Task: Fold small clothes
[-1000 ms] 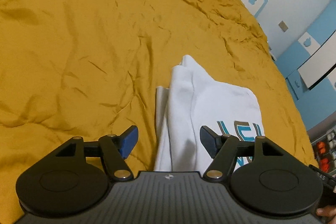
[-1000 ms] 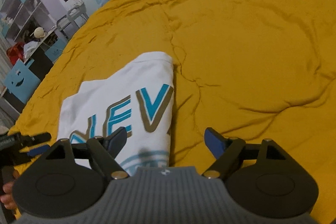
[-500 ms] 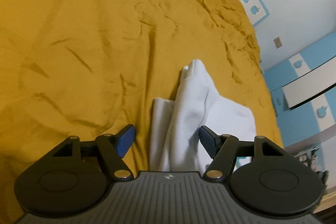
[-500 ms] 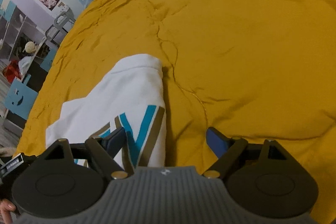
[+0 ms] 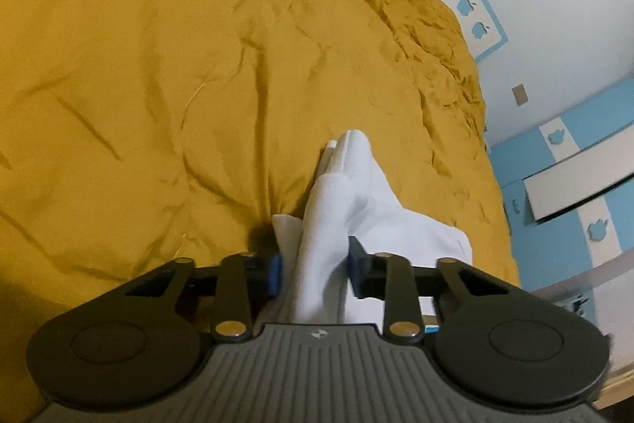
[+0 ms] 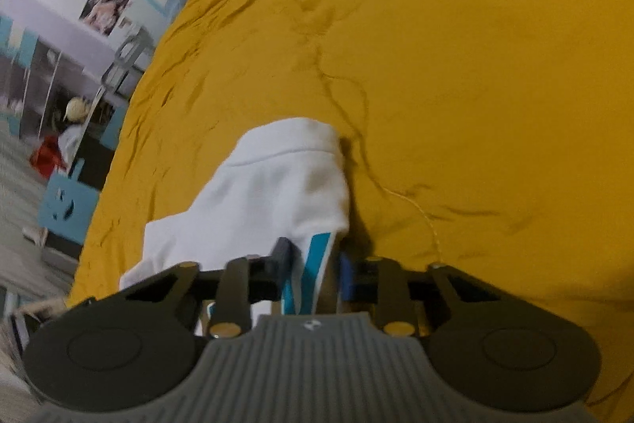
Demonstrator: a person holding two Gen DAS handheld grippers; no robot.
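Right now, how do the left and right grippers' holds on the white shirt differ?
The left gripper pinches a plain white bunched fold of the white shirt; the right gripper pinches the edge bearing teal and tan print. Both are shut on the shirt, low over the yellow bedspread.

No readable text; white shirt (image 6: 273, 193) print shows only teal stripe fragment.

White shirt (image 6: 273, 185) with teal and olive-brown lettering stripes, pinched between the black fingers and blue pads of the right gripper (image 6: 311, 266). Same white cloth (image 5: 337, 217), plain here, clamped inside the left gripper (image 5: 315, 270). Mustard-yellow bedspread (image 5: 158, 66) ahead of both. Light-blue apple motifs (image 5: 463, 4) on white wall, far right of the left gripper.
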